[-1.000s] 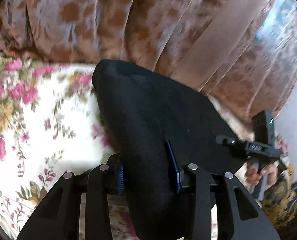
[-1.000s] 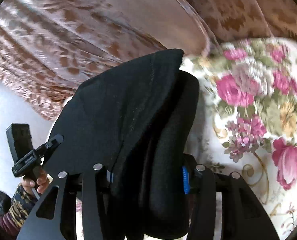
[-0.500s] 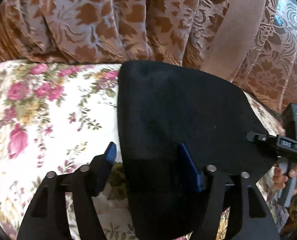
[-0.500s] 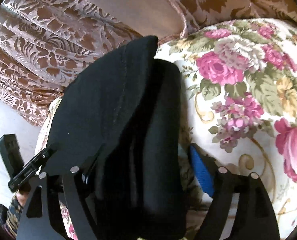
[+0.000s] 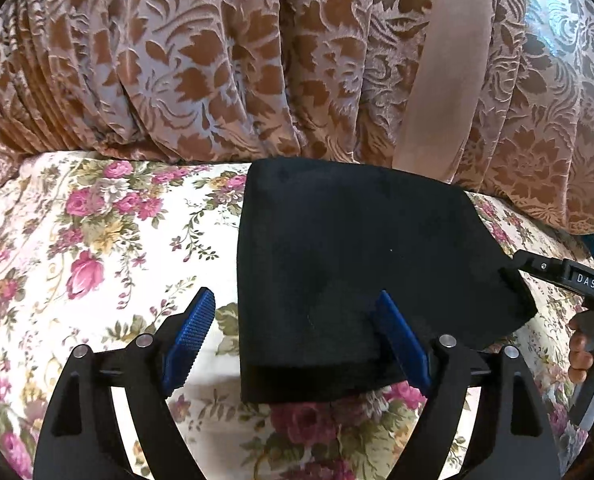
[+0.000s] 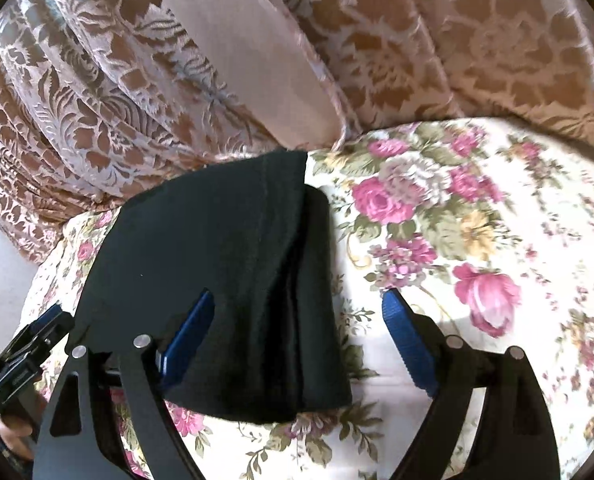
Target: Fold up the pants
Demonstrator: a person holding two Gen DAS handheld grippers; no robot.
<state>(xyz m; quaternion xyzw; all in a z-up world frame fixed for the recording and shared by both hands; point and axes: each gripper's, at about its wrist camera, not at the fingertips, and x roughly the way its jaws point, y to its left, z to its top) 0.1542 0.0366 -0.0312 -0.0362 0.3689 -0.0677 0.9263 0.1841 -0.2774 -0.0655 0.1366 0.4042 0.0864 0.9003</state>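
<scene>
A: Where are the pants (image 5: pixel 349 264)?
B: Folded, mid-frame on the floral bedsheet (image 5: pixel 97 240).
A: Left gripper (image 5: pixel 297 332)?
B: Spread, bundle's lower left corner between its fingers.
A: Right gripper (image 6: pixel 297 328)?
B: Spread too, straddling the bundle's lower right edge.

The black pants (image 6: pixel 225 280) lie folded into a thick stack on the floral bedspread (image 6: pixel 477 220), their layered edges showing along the right side. The right gripper (image 6: pixel 297 332) hangs over the near end with its blue-padded jaws spread wide, one pad above the cloth, the other over the flowers. Patterned brown curtains (image 6: pixel 117 100) drape behind. At the far left edge, the left gripper (image 6: pixel 21 356) shows, its jaws hidden.
</scene>
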